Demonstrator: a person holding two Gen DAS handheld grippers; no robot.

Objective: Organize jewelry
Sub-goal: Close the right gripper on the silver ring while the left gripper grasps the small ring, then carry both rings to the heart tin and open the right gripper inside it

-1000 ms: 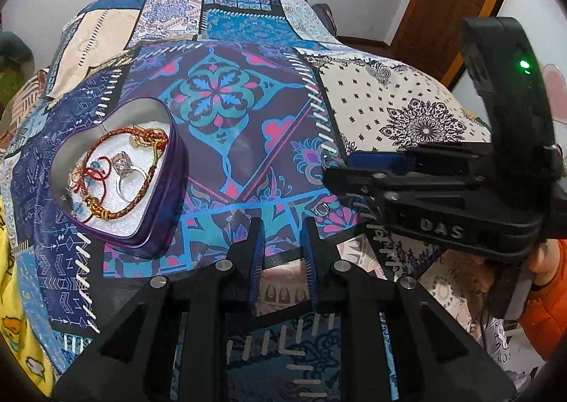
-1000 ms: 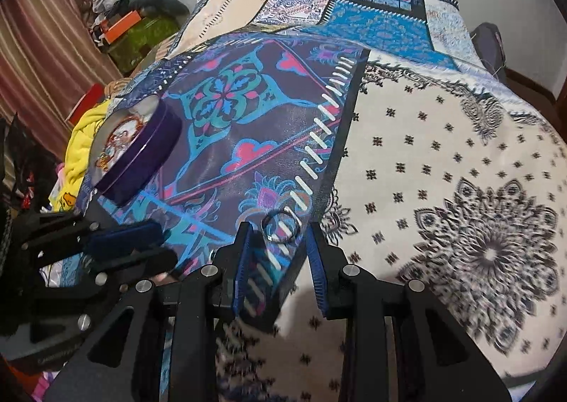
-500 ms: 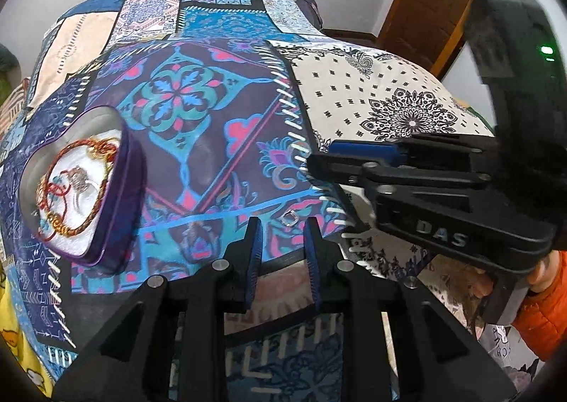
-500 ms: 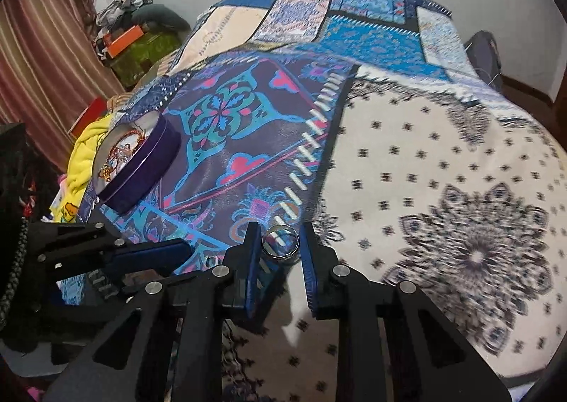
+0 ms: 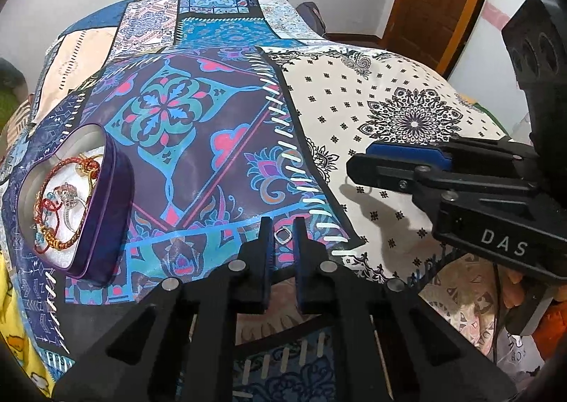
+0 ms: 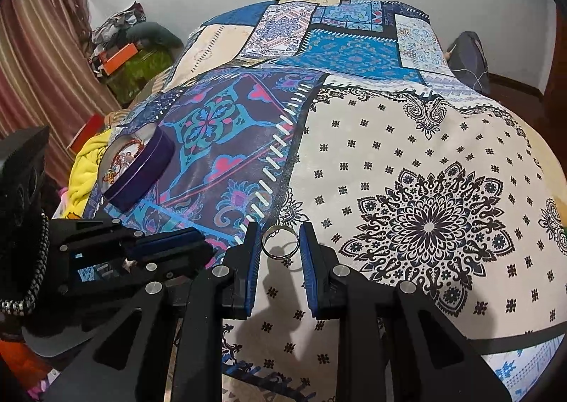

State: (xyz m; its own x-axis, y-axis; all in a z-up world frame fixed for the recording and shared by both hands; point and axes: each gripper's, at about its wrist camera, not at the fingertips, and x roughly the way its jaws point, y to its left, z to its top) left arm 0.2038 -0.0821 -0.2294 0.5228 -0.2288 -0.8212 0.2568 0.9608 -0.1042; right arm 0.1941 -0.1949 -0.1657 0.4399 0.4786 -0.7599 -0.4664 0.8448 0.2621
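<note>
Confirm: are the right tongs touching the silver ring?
Touching. The right wrist view shows the silver ring pinched between the right tongs, with both blue pads against its rim and no gap on either side.

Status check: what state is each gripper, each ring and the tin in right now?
left gripper: just closed, shut on small ring
right gripper: shut on wide band
small ring: pinched at the tips
wide band: held, apparently lifted
heart tin: open, lidless, bracelets inside

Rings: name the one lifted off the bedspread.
The wide silver band, pinched in the right hand-held gripper; the others lie on cloth or in the tin.
</note>
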